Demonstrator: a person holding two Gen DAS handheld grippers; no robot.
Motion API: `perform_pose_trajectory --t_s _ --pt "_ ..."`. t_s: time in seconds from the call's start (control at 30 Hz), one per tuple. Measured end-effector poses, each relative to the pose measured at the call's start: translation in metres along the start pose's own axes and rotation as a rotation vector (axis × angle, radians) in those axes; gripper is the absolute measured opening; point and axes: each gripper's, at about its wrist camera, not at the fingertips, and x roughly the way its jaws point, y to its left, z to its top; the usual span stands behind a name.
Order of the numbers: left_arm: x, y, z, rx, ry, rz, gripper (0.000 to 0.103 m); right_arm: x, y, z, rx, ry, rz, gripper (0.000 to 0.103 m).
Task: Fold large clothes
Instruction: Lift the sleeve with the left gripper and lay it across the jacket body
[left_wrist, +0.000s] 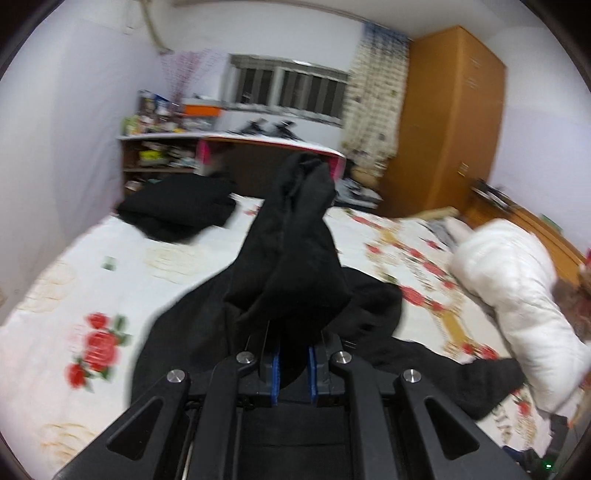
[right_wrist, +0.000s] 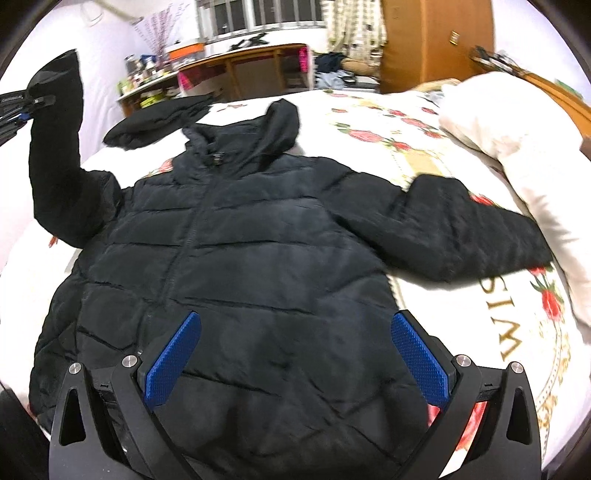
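A black quilted hooded jacket (right_wrist: 236, 251) lies front-up on the bed, zipped, hood toward the far side. Its one sleeve (right_wrist: 461, 229) lies spread out to the right. My left gripper (left_wrist: 293, 369) is shut on the other sleeve (left_wrist: 291, 251), which stands up in front of its camera; in the right wrist view that gripper (right_wrist: 26, 109) holds the sleeve (right_wrist: 55, 147) raised at the far left. My right gripper (right_wrist: 295, 350) is open and empty, hovering over the jacket's lower hem.
The bed (right_wrist: 406, 122) has a white rose-print cover. A folded black garment (right_wrist: 159, 118) lies at its far left corner. A white puffy coat or duvet (right_wrist: 517, 147) lies along the right side. A desk (right_wrist: 240, 62), cluttered shelves and a wooden wardrobe (left_wrist: 447, 122) stand beyond.
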Motion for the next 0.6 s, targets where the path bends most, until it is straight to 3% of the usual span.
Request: perform_pose_trajectory --t_s 0.27,0.5,0.6 --pt "0.056 -0.103 -0.055 0.068 0.149 -0.157 0.012 -0.002 -0.041 -0.019 0.077 0.015 -0.037 0.103" --pt "0.110 -0.151 -0.116 0.099 0.305 -0.205 0.012 0.008 -0.060 -0.025 0.109 0.036 -0.051 0.103" --pt "0.131 -0.156 -0.132 0.063 0.396 -0.267 0.025 0.013 -0.065 -0.024 0.121 0.041 -0.052 0.103"
